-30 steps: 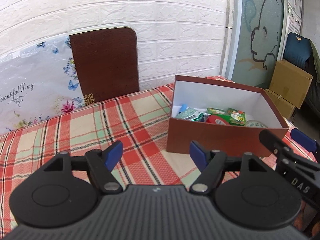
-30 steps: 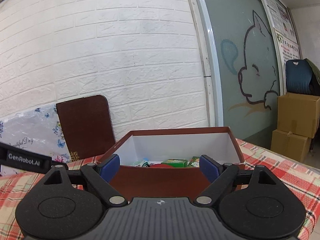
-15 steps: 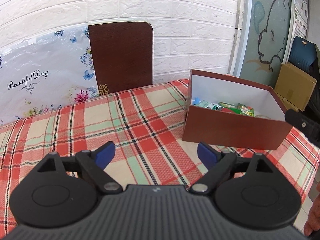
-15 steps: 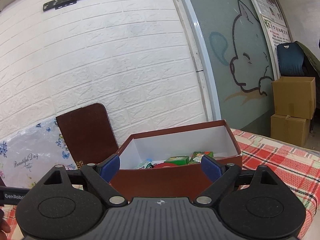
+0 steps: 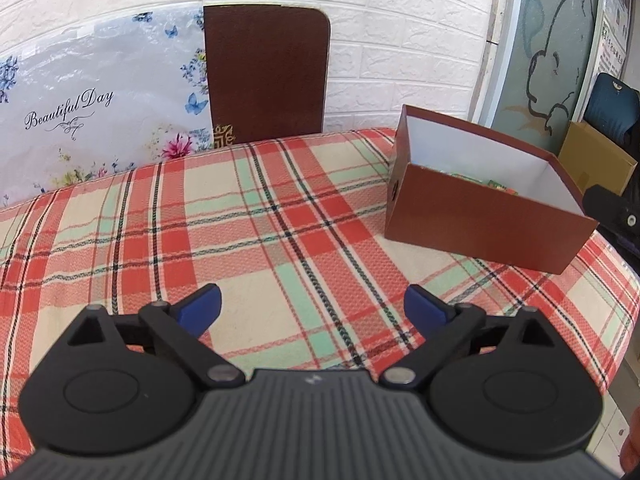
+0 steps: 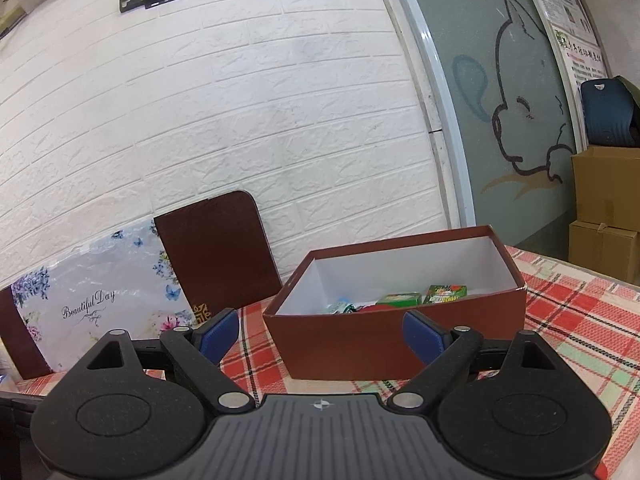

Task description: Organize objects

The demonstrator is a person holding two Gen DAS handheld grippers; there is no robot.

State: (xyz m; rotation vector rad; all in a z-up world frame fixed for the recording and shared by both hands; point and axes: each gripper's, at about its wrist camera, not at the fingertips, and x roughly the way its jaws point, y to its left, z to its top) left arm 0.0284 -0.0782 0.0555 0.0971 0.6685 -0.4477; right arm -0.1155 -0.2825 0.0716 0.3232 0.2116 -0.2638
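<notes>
Both the left gripper (image 5: 312,307) and right gripper (image 6: 321,332) hang wide-fingered and empty; small packets (image 6: 400,299) lie in the box (image 6: 396,344), the checked tabletop (image 5: 224,232) bare, so sorting looks finished.

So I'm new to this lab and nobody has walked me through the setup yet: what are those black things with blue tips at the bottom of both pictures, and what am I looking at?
There is no robot here. A person holds a hand-held gripper in each hand, and each gripper carries a wide-angle camera looking forward along its two blue-tipped fingers.

One picture comes from the left gripper, the other from the right gripper. Both are open and hold nothing.

In front of them is a table covered with a red plaid tablecloth. On it stands an open brown box with a white inside, holding small items, among them green packets. The rest are too small to name.

Leaning against the white brick wall are a dark brown board and a flowered panel reading "Beautiful Day".
</notes>
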